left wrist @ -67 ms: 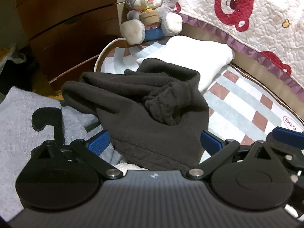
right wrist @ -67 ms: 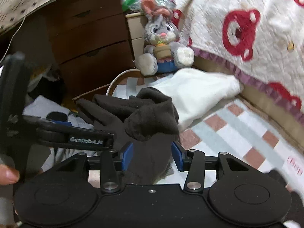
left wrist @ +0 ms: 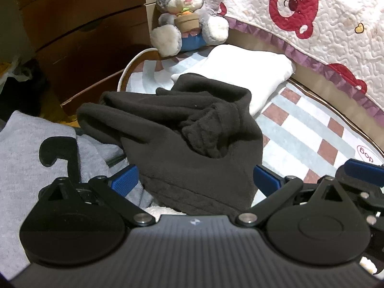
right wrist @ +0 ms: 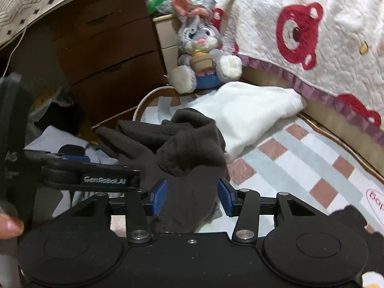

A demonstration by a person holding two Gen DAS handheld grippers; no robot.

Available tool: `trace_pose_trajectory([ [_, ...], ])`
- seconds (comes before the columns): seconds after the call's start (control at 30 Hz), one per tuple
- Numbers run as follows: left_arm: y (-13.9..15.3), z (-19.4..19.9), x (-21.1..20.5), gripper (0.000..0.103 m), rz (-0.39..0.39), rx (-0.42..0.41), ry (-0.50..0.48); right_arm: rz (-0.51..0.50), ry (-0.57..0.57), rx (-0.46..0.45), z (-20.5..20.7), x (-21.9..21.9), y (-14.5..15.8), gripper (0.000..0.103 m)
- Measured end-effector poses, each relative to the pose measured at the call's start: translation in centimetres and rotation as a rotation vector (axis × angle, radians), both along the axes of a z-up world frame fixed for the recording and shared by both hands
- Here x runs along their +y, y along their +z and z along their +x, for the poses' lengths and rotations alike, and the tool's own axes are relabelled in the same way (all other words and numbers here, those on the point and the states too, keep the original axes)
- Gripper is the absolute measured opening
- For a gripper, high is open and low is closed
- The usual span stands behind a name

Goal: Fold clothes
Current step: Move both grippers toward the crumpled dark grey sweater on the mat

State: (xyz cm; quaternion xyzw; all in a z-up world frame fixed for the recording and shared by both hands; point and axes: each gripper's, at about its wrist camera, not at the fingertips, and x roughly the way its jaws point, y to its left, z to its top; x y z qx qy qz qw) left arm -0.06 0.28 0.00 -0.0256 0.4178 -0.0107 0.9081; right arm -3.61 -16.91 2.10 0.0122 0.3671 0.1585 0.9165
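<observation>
A dark brown fleece garment (left wrist: 182, 139) lies bunched on the checkered mat (left wrist: 300, 129). My left gripper (left wrist: 195, 180) is open, its blue pads wide apart on either side of the garment's near edge. My right gripper (right wrist: 192, 195) has its blue pads apart around a raised fold of the same garment (right wrist: 189, 158), with the cloth filling the gap between them. The left gripper's arm (right wrist: 91, 177) shows at the left of the right wrist view.
A folded white cloth (left wrist: 240, 72) lies behind the garment, a plush rabbit (left wrist: 187, 16) beyond it. Grey clothing (left wrist: 28, 158) is at the left. A wooden dresser (left wrist: 84, 28) stands at the back left, a bear-print quilt (left wrist: 324, 24) at the right.
My right gripper's pads have spread a little wider around the garment. The left gripper has not visibly moved.
</observation>
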Motion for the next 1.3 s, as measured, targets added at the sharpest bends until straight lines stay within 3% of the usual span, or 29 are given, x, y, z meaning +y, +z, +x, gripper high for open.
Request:
trace_pose_trajectory([
  [0.1, 0.0, -0.1, 0.4, 0.103, -0.009, 0.012, -0.001, -0.034, 0.018, -0.022, -0.2, 0.4, 0.0, 0.054],
  [0.2, 0.4, 0.2, -1.0, 0.103, 0.042, 0.014, -0.014, -0.063, 0.035, -0.043, -0.4, 0.7, 0.0, 0.055],
  [0.5, 0.3, 0.0, -0.1, 0.103, 0.005, 0.019, -0.035, -0.016, 0.0, 0.028, -0.2, 0.4, 0.1, 0.056],
  [0.57, 0.2, 0.0, -0.2, 0.103, 0.004, 0.021, -0.037, 0.018, -0.017, 0.043, 0.3, -0.3, -1.1, 0.057],
  [1.3, -0.5, 0.1, -0.1, 0.103, -0.013, 0.047, -0.053, 0.003, -0.015, 0.066, 0.5, -0.1, -1.0, 0.058],
])
